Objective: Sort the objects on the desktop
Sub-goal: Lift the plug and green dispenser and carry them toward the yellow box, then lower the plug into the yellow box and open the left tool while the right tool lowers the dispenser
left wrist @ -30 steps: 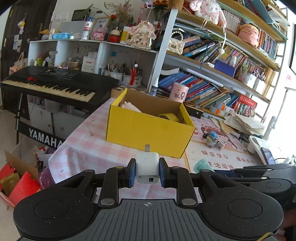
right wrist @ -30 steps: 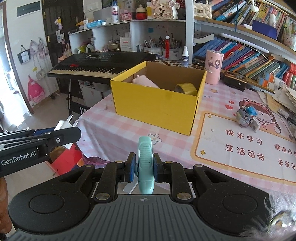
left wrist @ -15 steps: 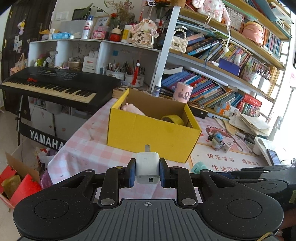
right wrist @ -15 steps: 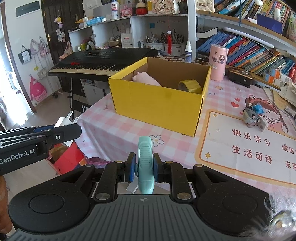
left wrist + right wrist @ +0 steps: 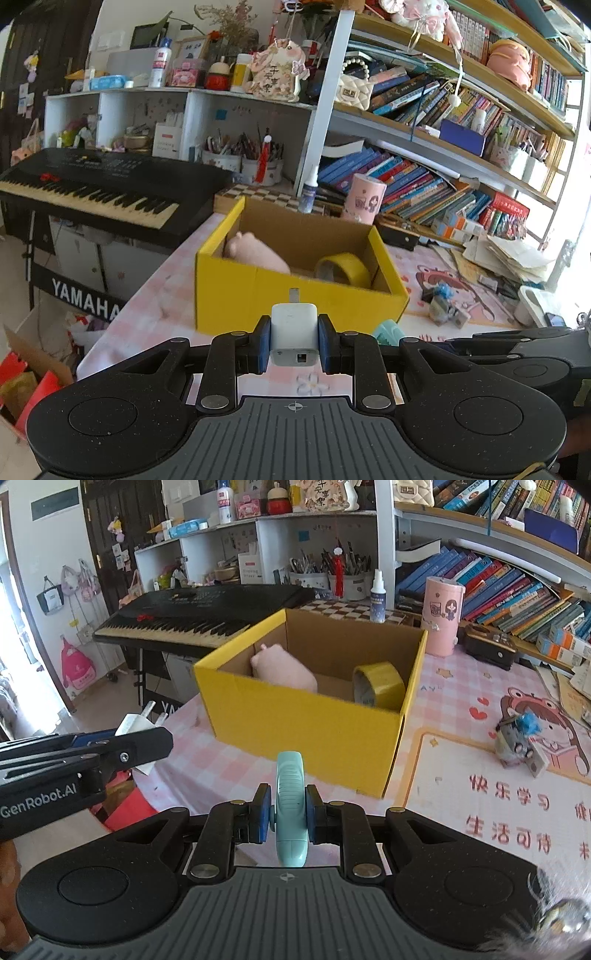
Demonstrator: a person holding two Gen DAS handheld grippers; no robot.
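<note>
My left gripper is shut on a white plug charger, held above the table in front of a yellow cardboard box. My right gripper is shut on a mint green flat gadget, held upright before the same box. The box holds a pink plush toy and a yellow tape roll. The left gripper with its charger also shows at the left of the right wrist view.
A small blue-grey toy lies on the cartoon desk mat right of the box. A pink cup and spray bottle stand behind it. A black keyboard is left; bookshelves are behind.
Both grippers have moved forward and upward toward the yellow box, each still holding its object. The box interior shows more fully now.
</note>
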